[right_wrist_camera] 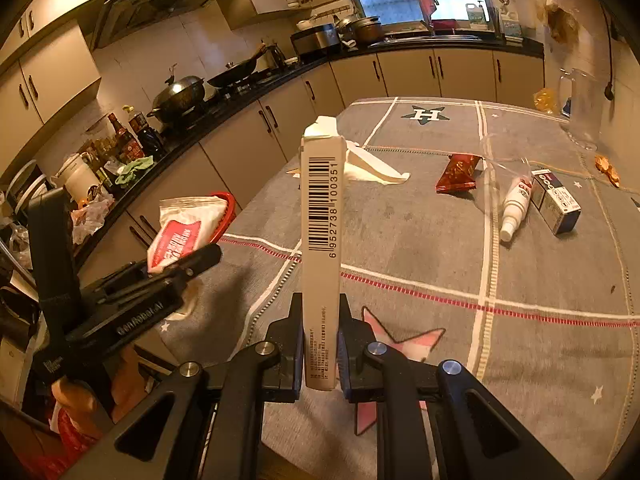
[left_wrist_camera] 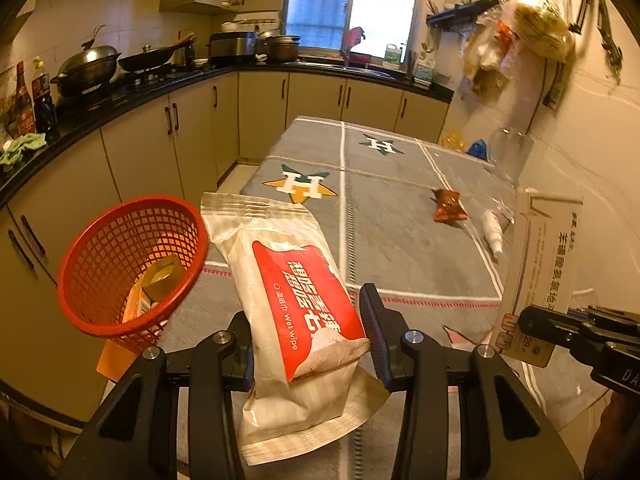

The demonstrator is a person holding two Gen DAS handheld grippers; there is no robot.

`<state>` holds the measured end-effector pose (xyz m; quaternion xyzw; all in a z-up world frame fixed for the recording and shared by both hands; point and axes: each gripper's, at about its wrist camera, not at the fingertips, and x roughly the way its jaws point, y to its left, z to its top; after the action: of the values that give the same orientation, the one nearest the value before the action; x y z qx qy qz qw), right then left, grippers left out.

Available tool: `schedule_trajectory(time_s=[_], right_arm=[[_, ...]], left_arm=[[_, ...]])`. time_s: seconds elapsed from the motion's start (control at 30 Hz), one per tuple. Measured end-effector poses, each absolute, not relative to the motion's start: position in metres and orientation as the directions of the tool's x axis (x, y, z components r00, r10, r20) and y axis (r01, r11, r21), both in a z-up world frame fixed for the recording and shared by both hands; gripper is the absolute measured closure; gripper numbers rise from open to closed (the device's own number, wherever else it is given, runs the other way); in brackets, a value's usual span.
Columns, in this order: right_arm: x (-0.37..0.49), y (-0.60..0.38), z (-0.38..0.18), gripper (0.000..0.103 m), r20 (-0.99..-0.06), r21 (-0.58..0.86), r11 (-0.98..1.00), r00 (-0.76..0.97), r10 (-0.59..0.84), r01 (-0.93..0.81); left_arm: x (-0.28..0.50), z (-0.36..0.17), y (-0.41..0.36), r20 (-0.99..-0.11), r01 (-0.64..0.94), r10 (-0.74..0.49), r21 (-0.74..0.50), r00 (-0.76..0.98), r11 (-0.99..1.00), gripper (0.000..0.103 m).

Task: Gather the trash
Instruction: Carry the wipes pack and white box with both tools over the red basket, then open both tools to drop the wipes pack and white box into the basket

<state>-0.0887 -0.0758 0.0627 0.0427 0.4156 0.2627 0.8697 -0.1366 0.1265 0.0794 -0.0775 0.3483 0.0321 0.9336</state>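
My left gripper (left_wrist_camera: 308, 332) is shut on a white and red wet wipe pack (left_wrist_camera: 296, 300), held above the table's near left edge, just right of a red mesh basket (left_wrist_camera: 100, 312) that holds a gold box (left_wrist_camera: 162, 276). The pack (right_wrist_camera: 180, 232) also shows in the right wrist view, in front of the basket (right_wrist_camera: 228, 212). My right gripper (right_wrist_camera: 320, 324) is shut on a tall white carton (right_wrist_camera: 322, 216) with a barcode, held upright over the table; the carton (left_wrist_camera: 540, 272) shows at the right of the left wrist view.
On the grey tablecloth (right_wrist_camera: 420, 248) lie a red snack wrapper (right_wrist_camera: 458, 172), a white tissue (right_wrist_camera: 368, 168), a small white bottle (right_wrist_camera: 516, 204) in clear plastic, a small dark box (right_wrist_camera: 556, 200) and a clear jug (right_wrist_camera: 580, 108). Kitchen counters (left_wrist_camera: 120, 96) run along the left and back.
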Motion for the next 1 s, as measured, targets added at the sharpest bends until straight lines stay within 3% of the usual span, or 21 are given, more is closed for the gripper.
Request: schedule_trajectory(time_s=[0.5, 0.73, 1.0], right_arm=[[-0.046, -0.002, 0.065, 0.088, -0.736, 0.302, 0.788, 0.394, 0.551, -0.537], [-0.028, 0.066, 0.069, 0.088, -0.739, 0.293, 0.733, 0.341, 0.580, -0.614], [-0.006, 0.134, 0.051, 0.088, -0.772, 0.302, 0.699, 0.264, 0.578, -0.648]], left_arm=[[-0.128, 0.081, 0.231, -0.659, -0.334, 0.160, -0.146, 0.735, 0.931, 0.061], [-0.129, 0.069, 0.275, -0.685, -0.432, 0.258, -0.093, 0.682, 0.897, 0.061], [-0.119, 0.051, 0.308, -0.719, -0.478, 0.288, -0.070, 0.633, 0.876, 0.061]])
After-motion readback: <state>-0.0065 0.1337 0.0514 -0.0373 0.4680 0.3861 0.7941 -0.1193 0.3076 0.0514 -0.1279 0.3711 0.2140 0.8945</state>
